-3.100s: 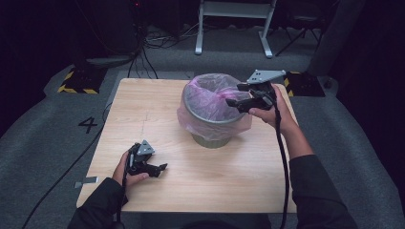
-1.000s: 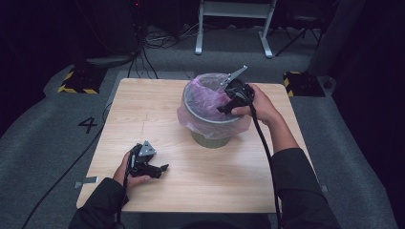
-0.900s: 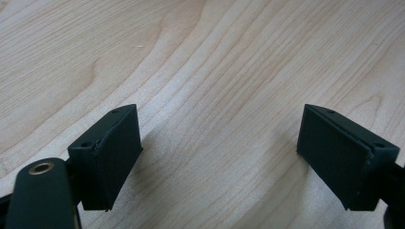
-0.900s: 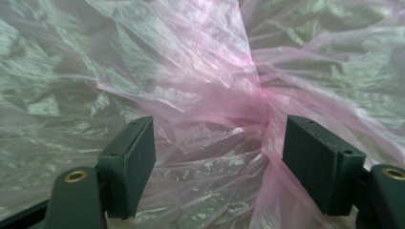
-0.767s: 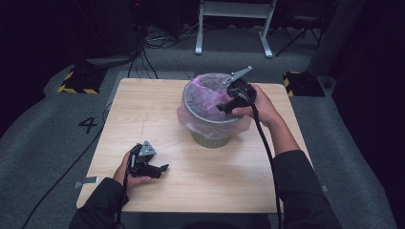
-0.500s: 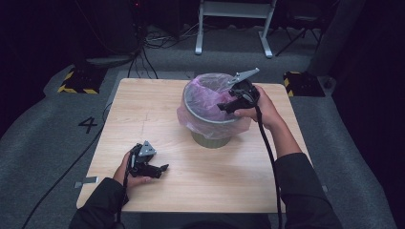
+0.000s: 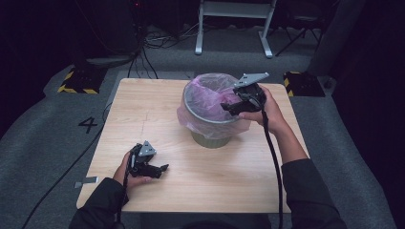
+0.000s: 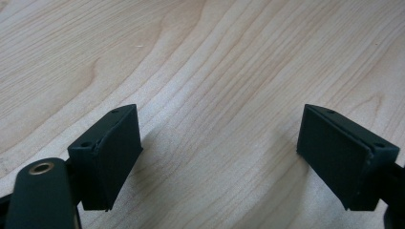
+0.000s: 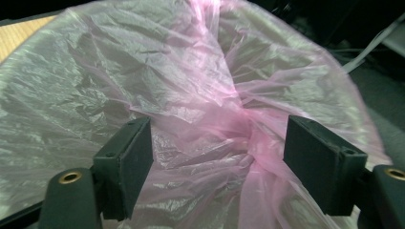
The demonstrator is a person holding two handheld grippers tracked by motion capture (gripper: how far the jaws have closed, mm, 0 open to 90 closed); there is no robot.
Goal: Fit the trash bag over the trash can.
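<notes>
A grey bin (image 7: 210,139) lined with a pink plastic bag (image 7: 204,93) stands on the wooden table (image 7: 143,109), right of centre. My right gripper (image 7: 225,107) hovers over the bin's right rim, its jaws pointing into the bag. In the right gripper view my right gripper (image 9: 217,143) is open. A bunched fold of the pink bag (image 9: 239,124) lies between the jaws, and neither pad presses on it. My left gripper (image 7: 161,169) rests low near the table's front left. It is open over bare wood (image 8: 219,138), holding nothing.
The bin's bag hangs over its rim on all sides. Grey carpet surrounds the table, with a "4" mark (image 7: 88,125) at the left. Yellow-black blocks (image 7: 76,82) (image 7: 303,83) sit behind the table's far corners. A white frame (image 7: 234,24) and cables lie further back.
My right gripper has drifted a little to the right and up, from over the bin's middle to its right rim. The left hand has kept still.
</notes>
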